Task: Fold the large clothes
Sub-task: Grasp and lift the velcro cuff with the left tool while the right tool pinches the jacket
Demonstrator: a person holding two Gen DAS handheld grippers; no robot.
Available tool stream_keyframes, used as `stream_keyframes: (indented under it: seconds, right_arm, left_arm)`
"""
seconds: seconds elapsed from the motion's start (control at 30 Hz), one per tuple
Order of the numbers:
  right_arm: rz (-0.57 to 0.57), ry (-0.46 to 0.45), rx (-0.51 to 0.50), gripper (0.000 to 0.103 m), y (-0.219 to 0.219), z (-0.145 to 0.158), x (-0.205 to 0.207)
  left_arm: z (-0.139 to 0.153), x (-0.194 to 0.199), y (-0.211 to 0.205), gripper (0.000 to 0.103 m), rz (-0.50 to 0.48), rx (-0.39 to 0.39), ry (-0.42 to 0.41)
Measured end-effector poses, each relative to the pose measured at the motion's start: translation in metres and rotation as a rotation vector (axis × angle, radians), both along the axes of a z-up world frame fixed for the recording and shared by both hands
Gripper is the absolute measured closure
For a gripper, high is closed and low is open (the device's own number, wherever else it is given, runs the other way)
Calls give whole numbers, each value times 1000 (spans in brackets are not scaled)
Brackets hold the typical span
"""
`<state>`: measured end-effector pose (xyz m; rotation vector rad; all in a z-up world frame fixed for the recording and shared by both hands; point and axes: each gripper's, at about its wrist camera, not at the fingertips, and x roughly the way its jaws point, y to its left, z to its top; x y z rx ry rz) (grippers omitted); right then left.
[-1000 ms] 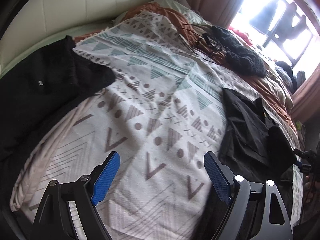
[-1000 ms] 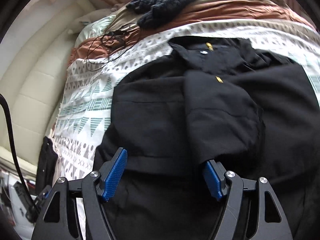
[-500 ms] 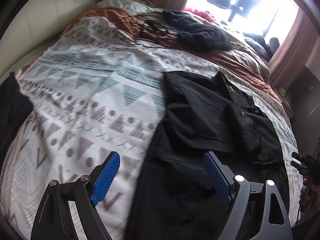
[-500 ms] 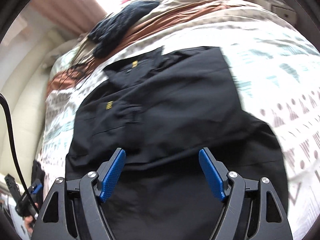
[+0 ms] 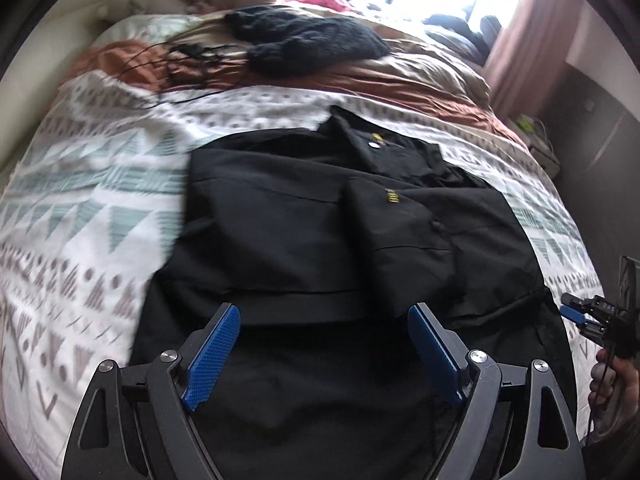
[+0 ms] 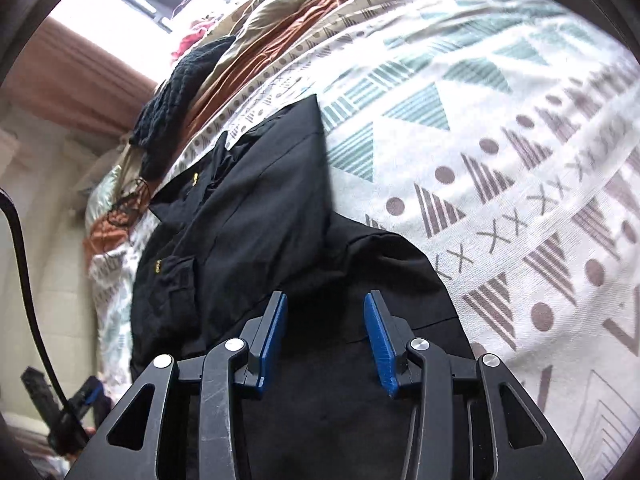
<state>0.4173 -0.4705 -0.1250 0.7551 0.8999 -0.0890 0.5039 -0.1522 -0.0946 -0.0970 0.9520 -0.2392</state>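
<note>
Left wrist view, nearest first: the left hand-held gripper [image 5: 322,354] has its blue pads spread wide, with nothing between them. It hangs over the near hem of a black shirt [image 5: 320,232], and no contact with the cloth can be made out. The shirt lies mostly flat on a patterned bedspread [image 5: 92,216], collar at the far end, with a white button and small yellow marks near the collar and chest. One sleeve is folded in over the front on the view's right. At the right edge of this view the right hand-held gripper [image 5: 576,318] shows small, just beside the shirt's right hem, held by a hand [image 5: 614,384]. Beyond the shirt a rust-brown blanket [image 5: 400,80] crosses the bed, with a dark knitted garment [image 5: 308,46] and a tangle of thin black cable [image 5: 188,60] on it. Farther still are pink curtains [image 5: 516,36] and a bright window.

Right wrist view: the right hand-held gripper [image 6: 326,334] stands at a narrower gap and its jaws are closing. Black shirt fabric [image 6: 256,216] lies under and ahead of the pads, which do not yet press it. The shirt runs away from the gripper toward the upper left, its edge bordering the bedspread [image 6: 500,152] on the right. The knitted garment [image 6: 180,92] lies beyond, near the curtain.
</note>
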Motion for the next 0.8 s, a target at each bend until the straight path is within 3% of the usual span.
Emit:
stream_keyframes:
  seconds: [0.27, 0.5, 0.67, 0.8]
  right_arm:
    - [30, -8, 138, 59, 2, -39, 19]
    - [13, -54, 193, 59, -3, -55, 15]
    - [39, -48, 95, 59, 9, -51, 16]
    - [40, -55, 100, 59, 6, -52, 16]
  left_arm:
    - [-13, 22, -81, 17, -139, 41, 9]
    - [-42, 45, -144, 17, -221, 116, 72]
    - [-68, 59, -170, 17, -223, 177, 124]
    - [-89, 69, -180, 19, -213, 284, 137]
